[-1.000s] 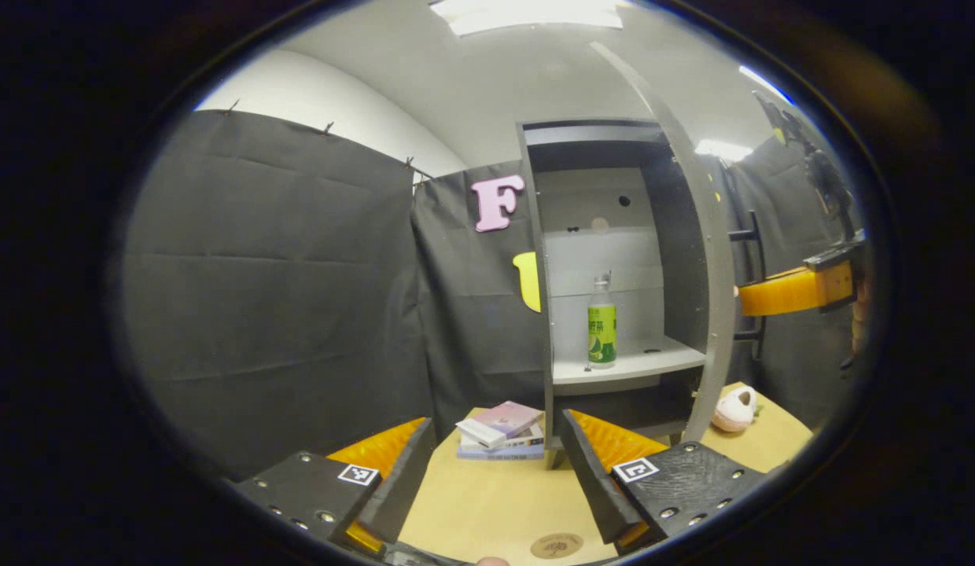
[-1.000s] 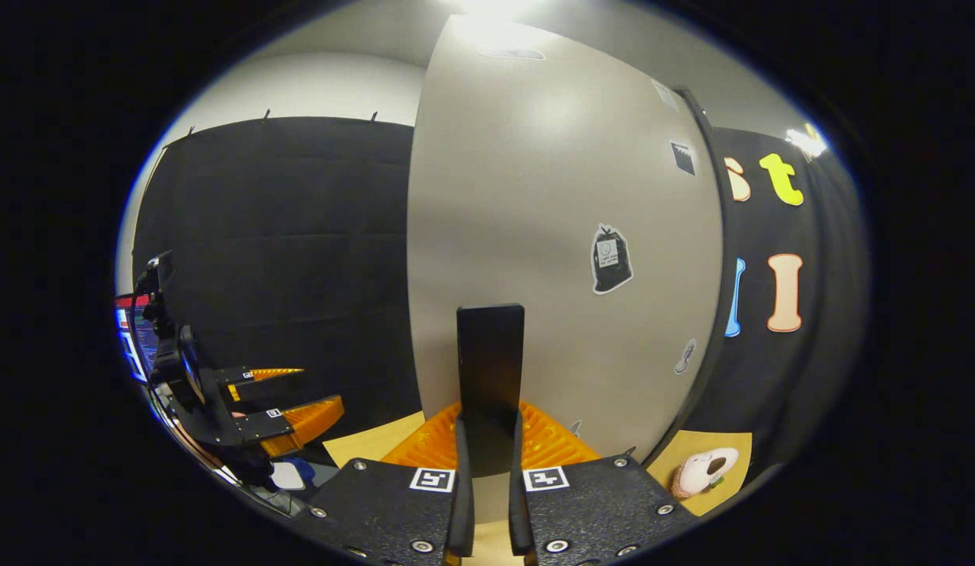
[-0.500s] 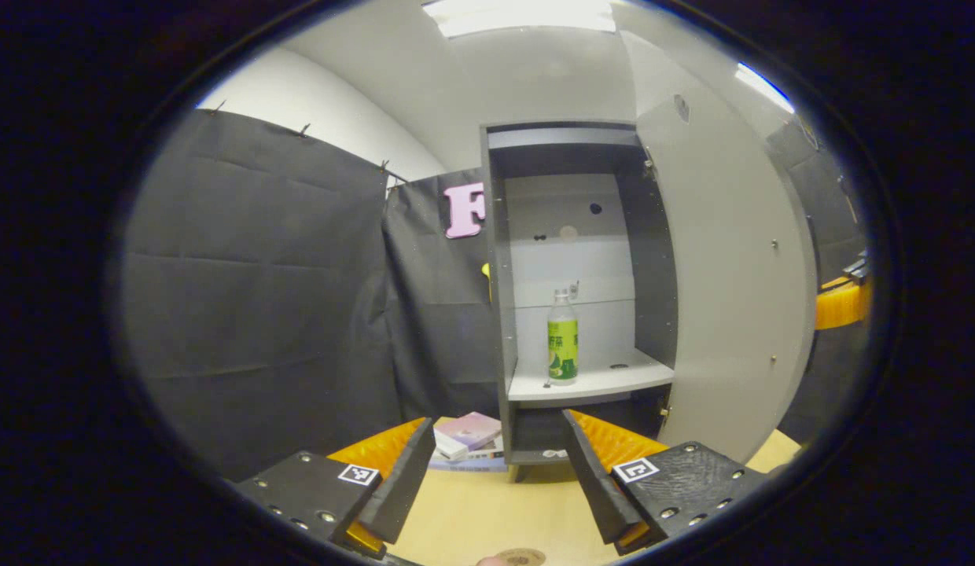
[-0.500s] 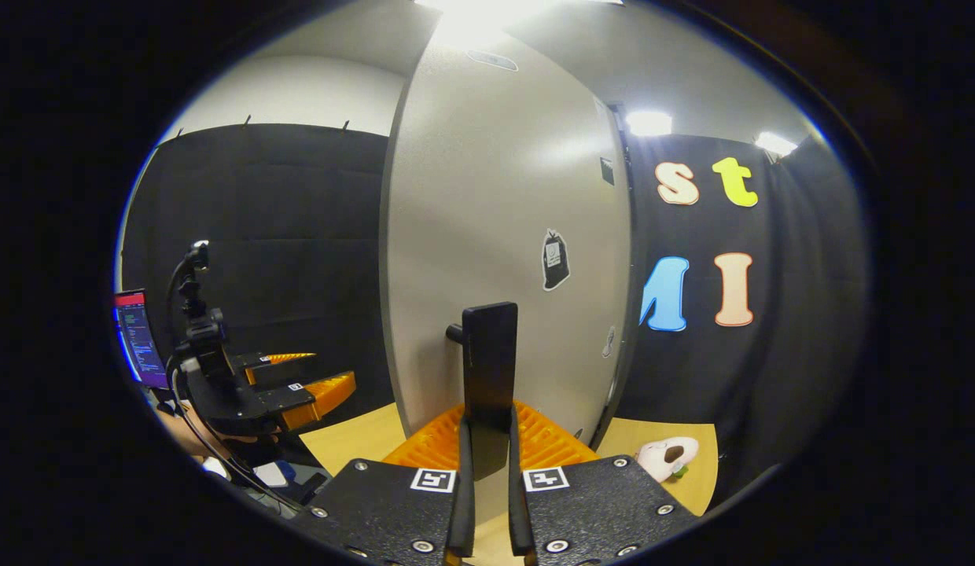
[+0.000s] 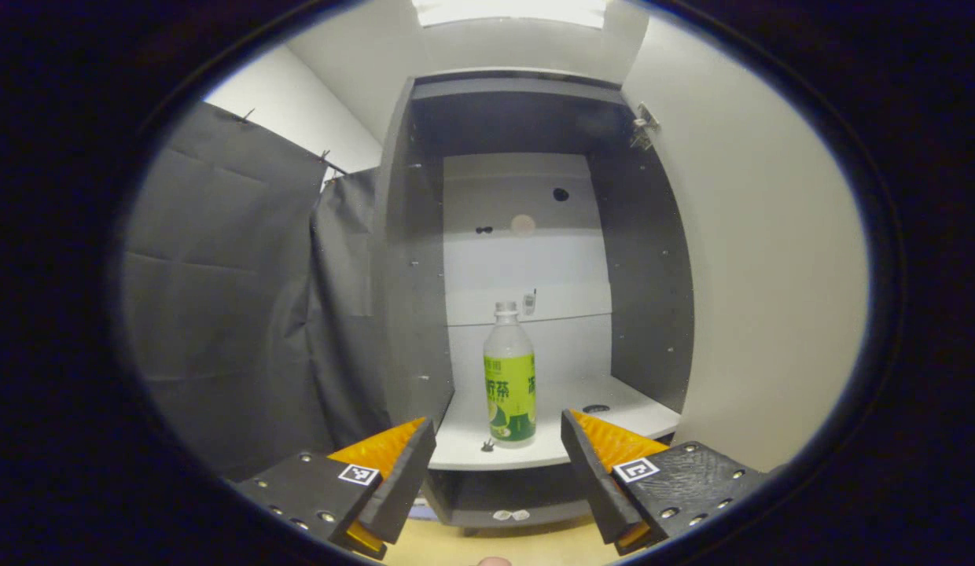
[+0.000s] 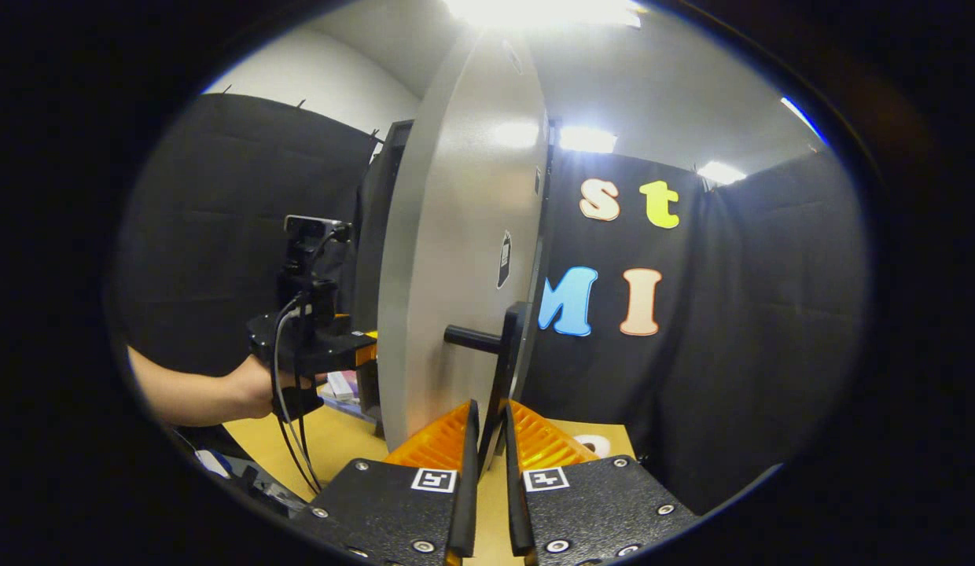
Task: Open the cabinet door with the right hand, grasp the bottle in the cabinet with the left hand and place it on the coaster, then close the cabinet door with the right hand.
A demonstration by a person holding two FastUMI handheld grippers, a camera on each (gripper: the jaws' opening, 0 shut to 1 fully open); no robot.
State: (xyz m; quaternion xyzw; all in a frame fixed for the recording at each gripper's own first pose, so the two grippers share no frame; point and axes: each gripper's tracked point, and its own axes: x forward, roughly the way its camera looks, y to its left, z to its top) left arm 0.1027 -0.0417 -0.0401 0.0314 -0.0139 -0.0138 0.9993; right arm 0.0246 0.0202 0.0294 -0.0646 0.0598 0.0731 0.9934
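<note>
Left gripper view, nearest: the left hand-held gripper (image 5: 497,456) stands with its fingers spread wide and nothing between them. Its two fingers (image 5: 393,464) frame the lower edge of the cabinet shelf (image 5: 613,401).

Beyond the fingertips, at 12 o'clock, the bottle (image 5: 509,376) stands upright on the shelf, near the front edge and slightly left of the shelf's centre. It is apart from both fingers. A small dark object lies on the shelf just beside its base at 7 o'clock; what it is cannot be told.

Handling judgement: the bottle is a clear plastic drink bottle with a wrapped label and a cap. Expect it to be light and somewhat soft-walled, with a smooth, slippery label. Take hold across the labelled body, at mid-height, below the tapering shoulder. Avoid the neck, where a narrow grip could let it swing. How full it is cannot be told.

Right gripper view, nearest: the right hand-held gripper (image 6: 487,440) is closed onto the dark handle (image 6: 507,362) of the cabinet door (image 6: 456,259), fingers pressing both faces. The door stands swung open. At 9 o'clock, farther off, a hand (image 6: 248,389) holds the other gripper above the surface (image 6: 338,436).
</note>
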